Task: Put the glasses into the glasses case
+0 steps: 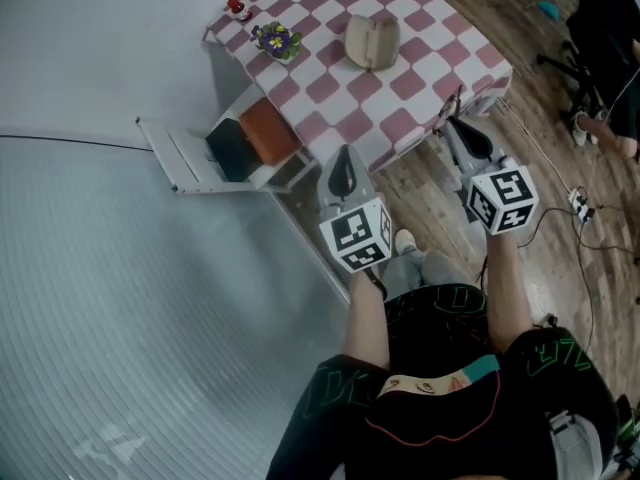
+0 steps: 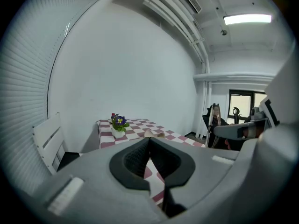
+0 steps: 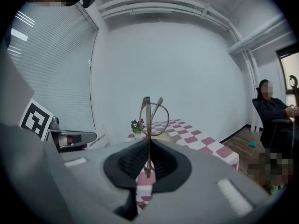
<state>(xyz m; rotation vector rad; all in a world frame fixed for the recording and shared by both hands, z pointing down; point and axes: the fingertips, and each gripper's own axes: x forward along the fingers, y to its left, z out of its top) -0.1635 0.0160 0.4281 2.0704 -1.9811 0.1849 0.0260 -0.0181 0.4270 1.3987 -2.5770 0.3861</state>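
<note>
The beige glasses case (image 1: 372, 41) lies open on the red-and-white checked table (image 1: 400, 98), far side. My right gripper (image 3: 148, 143) is shut on one temple of the thin metal-framed glasses (image 3: 152, 116), which stand upright above the jaws. In the head view that gripper (image 1: 455, 123) hovers off the table's near right corner, short of the case. My left gripper (image 1: 343, 173) hangs before the table's near edge, jaws closed together with nothing between them (image 2: 148, 143). The case (image 2: 153, 133) shows just beyond its jaws.
A potted purple flower (image 1: 276, 40) and a small red object (image 1: 238, 8) stand on the table's left side. A white chair (image 1: 190, 158) with orange and black items stands left of the table. A person (image 3: 273, 111) sits at the right. Cables (image 1: 580, 203) lie on the wooden floor.
</note>
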